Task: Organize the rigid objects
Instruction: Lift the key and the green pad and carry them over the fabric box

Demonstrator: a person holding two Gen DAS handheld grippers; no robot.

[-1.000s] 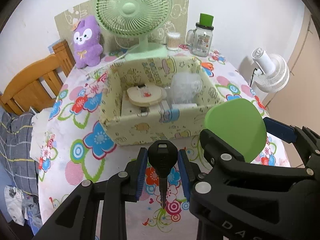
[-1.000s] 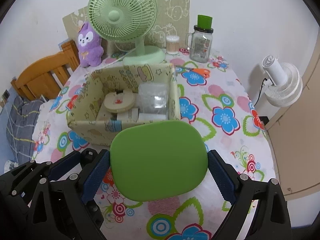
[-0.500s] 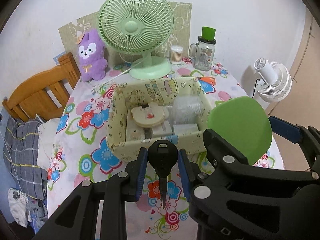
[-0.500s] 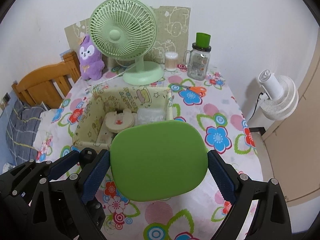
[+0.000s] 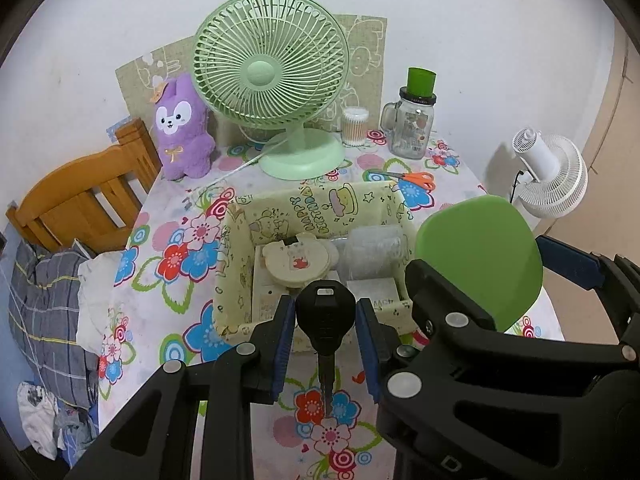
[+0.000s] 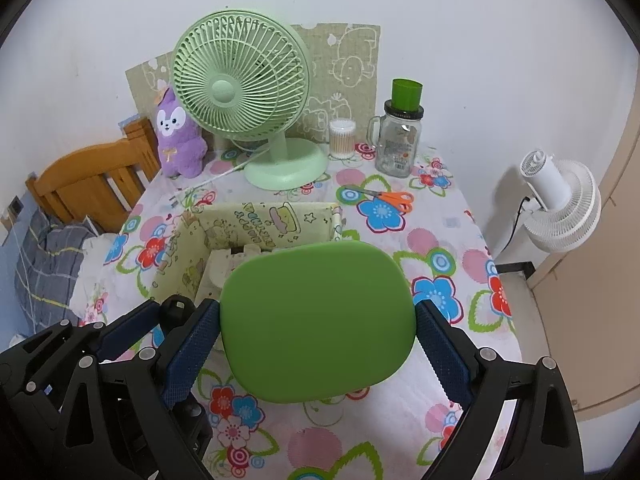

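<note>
My left gripper [image 5: 325,334] is shut on a black key [image 5: 325,316], its blade pointing down, held above the near side of a cream patterned box [image 5: 320,204]. The box holds a round cream case [image 5: 298,262], a clear plastic item [image 5: 372,248] and small white boxes. My right gripper [image 6: 318,344] is shut on a flat green rounded plate [image 6: 318,320], which hides most of the box [image 6: 260,220] in the right wrist view. The plate also shows in the left wrist view [image 5: 480,260], to the right of the box.
On the floral tablecloth [image 6: 440,240] stand a green desk fan [image 5: 272,76], a purple plush [image 5: 182,128], a cotton swab jar [image 5: 355,126], a glass mug jar with green lid [image 5: 412,120] and orange scissors [image 5: 416,178]. A wooden chair [image 5: 80,200] is left, a white fan [image 5: 548,176] right.
Both grippers have drawn back and up from the box, each keeping its object. The box and table look smaller and farther away.
</note>
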